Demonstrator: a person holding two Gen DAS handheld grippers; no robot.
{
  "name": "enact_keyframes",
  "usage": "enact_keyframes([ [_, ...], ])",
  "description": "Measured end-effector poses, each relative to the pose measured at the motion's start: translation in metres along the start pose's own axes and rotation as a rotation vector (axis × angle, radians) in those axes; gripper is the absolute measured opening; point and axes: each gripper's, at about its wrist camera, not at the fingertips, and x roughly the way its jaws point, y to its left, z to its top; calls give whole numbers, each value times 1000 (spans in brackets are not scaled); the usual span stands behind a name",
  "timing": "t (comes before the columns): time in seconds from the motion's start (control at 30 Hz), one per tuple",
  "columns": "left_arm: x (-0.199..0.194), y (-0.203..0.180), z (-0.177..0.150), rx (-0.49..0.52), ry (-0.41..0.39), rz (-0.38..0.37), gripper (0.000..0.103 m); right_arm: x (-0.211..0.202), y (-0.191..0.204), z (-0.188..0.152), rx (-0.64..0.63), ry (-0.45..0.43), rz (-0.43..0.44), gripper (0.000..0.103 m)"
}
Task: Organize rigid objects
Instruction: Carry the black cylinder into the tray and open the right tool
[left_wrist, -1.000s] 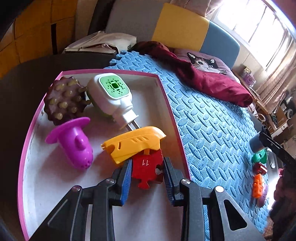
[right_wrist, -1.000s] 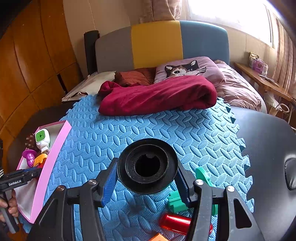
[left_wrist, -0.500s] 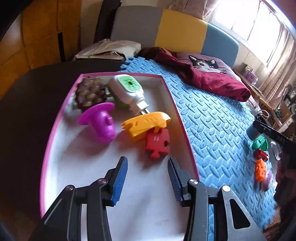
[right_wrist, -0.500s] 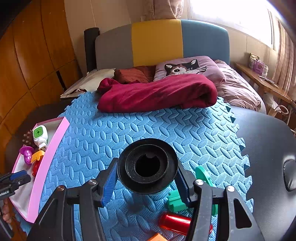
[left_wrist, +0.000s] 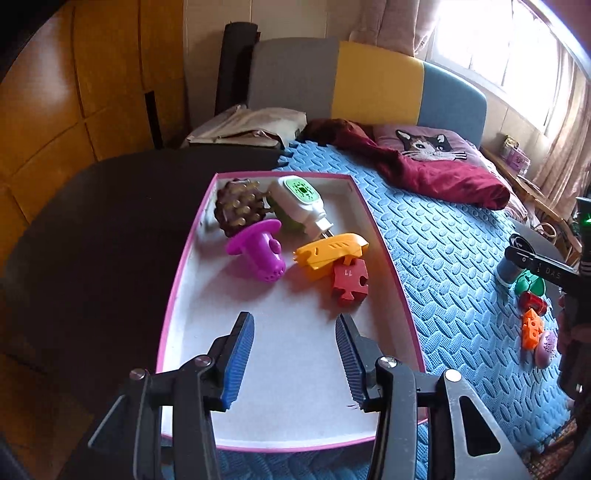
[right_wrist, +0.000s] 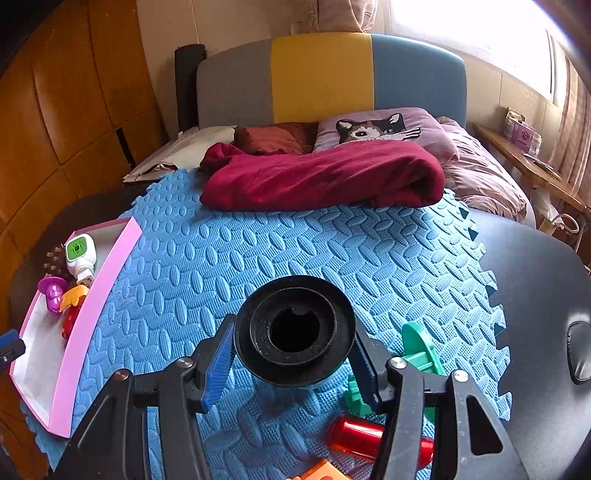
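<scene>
My left gripper (left_wrist: 293, 334) is open and empty above the near part of the pink-rimmed tray (left_wrist: 384, 236). The tray holds a red puzzle piece (left_wrist: 349, 280), a yellow piece (left_wrist: 330, 253), a purple plug (left_wrist: 260, 251), a brown spiky ball (left_wrist: 238, 210) and a white-green device (left_wrist: 301, 201). My right gripper (right_wrist: 293, 349) is shut on a black round cylinder (right_wrist: 295, 334) held above the blue foam mat (right_wrist: 295, 251). The tray shows at the left of the right wrist view (right_wrist: 92, 317).
A green piece (right_wrist: 419, 349), a red cylinder (right_wrist: 364, 439) and an orange piece (right_wrist: 323, 472) lie on the mat under my right gripper. A dark red blanket (right_wrist: 325, 177) and cat pillow (right_wrist: 376, 123) lie behind the mat. Black table surface (right_wrist: 543, 295) lies right.
My left gripper let go of the red puzzle piece in the tray, opened and drew back and up. My right gripper stays shut on the black cylinder and shifted slightly.
</scene>
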Motion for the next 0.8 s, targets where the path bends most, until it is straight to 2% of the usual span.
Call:
enact_keyframes([
  [0.27, -6, 3, 0, 2, -23, 21, 47, 0, -1, 1, 15, 8, 13, 57],
  [0.37, -9, 4, 0, 8, -35, 26, 47, -7, 3, 3, 33, -2, 50, 57],
  [0.6, -9, 10, -1, -8, -41, 20, 47, -23, 33, 0, 40, 10, 176, 57],
  [0.8, -9, 20, -3, -37, -47, 25, 47, -46, 88, 1, -37, -8, 309, 57],
])
